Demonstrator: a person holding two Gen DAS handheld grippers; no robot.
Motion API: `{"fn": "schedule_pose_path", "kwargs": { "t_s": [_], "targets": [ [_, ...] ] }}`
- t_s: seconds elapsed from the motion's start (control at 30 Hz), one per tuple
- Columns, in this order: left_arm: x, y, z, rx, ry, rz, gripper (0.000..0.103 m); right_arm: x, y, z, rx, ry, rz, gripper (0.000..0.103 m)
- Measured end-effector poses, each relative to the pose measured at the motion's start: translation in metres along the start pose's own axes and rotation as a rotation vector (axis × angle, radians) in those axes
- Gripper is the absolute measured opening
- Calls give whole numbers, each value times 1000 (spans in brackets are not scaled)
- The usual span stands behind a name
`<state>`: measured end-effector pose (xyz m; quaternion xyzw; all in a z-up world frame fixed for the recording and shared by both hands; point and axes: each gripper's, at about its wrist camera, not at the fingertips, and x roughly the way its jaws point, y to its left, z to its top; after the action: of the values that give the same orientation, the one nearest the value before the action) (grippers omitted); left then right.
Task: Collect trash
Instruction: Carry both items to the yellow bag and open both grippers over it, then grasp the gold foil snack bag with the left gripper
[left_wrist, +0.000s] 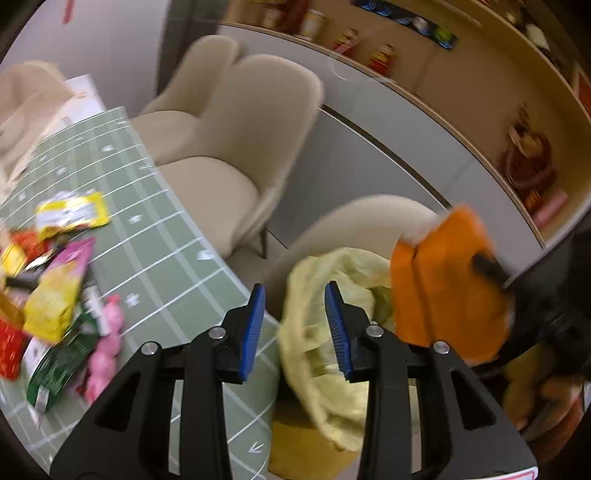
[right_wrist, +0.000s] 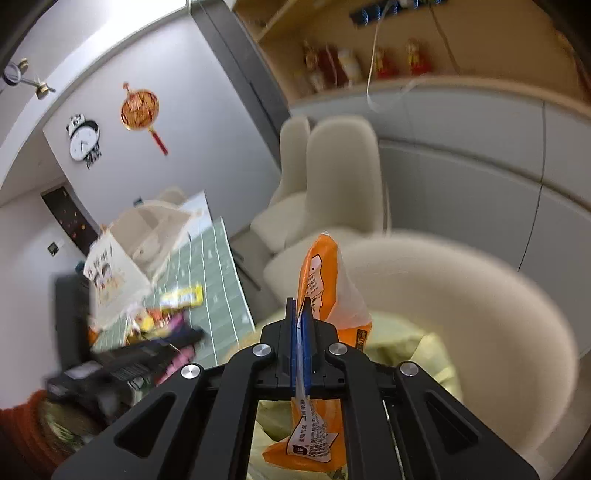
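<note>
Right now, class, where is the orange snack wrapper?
The orange snack wrapper is clamped in the right gripper, above the pale yellow trash bag, beside the table.

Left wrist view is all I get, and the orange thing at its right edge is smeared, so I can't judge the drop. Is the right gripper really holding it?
Observer: Yes. The right gripper is shut on the orange packet, with its blue pads pinching the packet's clear seam.
Operator: What is under it?
Observer: The yellow-green bag shows directly beneath the packet's lower end.
Operator: What stands behind the wrappers?
Observer: A cream tote bag, with a cartoon print facing the right wrist camera.
</note>
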<state>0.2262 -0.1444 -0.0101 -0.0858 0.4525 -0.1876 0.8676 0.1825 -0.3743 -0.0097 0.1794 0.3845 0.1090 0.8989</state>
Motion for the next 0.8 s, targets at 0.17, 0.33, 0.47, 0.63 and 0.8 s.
{"fn": "schedule_pose_path", "kwargs": {
  "t_s": [0.17, 0.33, 0.47, 0.63, 0.8],
  "targets": [
    [-16, 21, -10, -54, -5, 53, 32, 44, -16, -36, 11, 152, -70, 5],
    [-23, 29, -21, -62, 15, 90, 32, 62, -29, -59, 48, 229, -119, 5],
    [-35, 38, -29, -70, 21, 92, 32, 72, -26, -65, 60, 306, -126, 5],
    [-47, 48, -37, -55, 25, 83, 33, 55, 0, -64, -12, 256, -153, 6],
    [-55, 65, -41, -62, 36, 43, 38, 28, 22, -66, -65, 154, -236, 32]
  ]
}}
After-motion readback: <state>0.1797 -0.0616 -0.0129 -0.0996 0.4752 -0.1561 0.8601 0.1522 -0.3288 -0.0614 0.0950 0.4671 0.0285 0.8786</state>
